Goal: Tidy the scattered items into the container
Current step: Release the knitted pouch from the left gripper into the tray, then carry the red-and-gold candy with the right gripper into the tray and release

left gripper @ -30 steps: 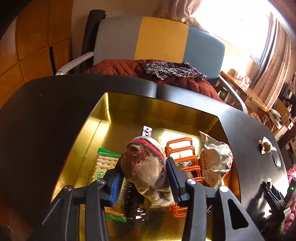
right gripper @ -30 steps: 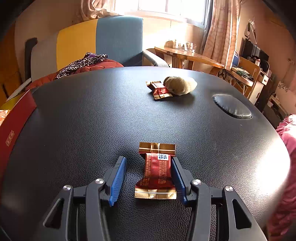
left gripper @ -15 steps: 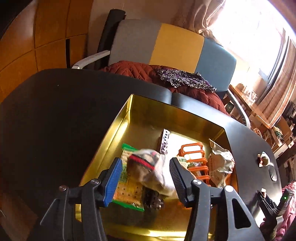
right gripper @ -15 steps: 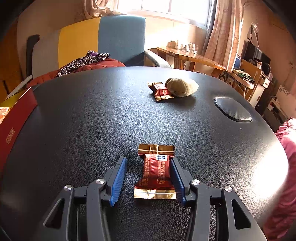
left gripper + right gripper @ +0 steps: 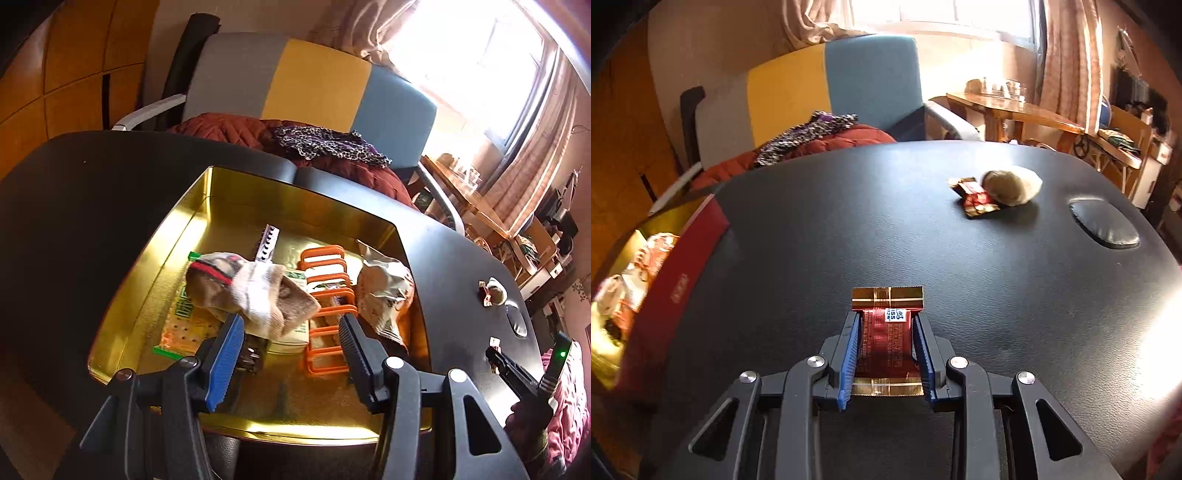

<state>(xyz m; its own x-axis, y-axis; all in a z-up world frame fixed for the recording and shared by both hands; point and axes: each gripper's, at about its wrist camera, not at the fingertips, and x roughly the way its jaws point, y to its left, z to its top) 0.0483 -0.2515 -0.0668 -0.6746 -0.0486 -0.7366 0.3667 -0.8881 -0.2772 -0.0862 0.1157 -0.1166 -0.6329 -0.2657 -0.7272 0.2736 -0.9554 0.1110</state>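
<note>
R tool (image 5: 884,354) clamped on red candy wrapper (image 5: 884,334), long axis along fingers, just over desk (image 5: 849,229). Gold box (image 5: 677,254) lies far left of it. L tool (image 5: 291,350) wide, empty, over box; sock (image 5: 255,295) inside. 2nd candy (image 5: 977,199) + sock ball (image 5: 1012,186) on desk, far right of box.

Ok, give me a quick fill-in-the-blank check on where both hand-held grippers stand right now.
1. The left hand-held gripper is ____ above the gold box.
2. The sock lies ____ the box.
3. The right hand-held gripper is shut on a red ____.
4. Another sock rests on the ____ table.

Missing: open; inside; wrapper; black
</note>
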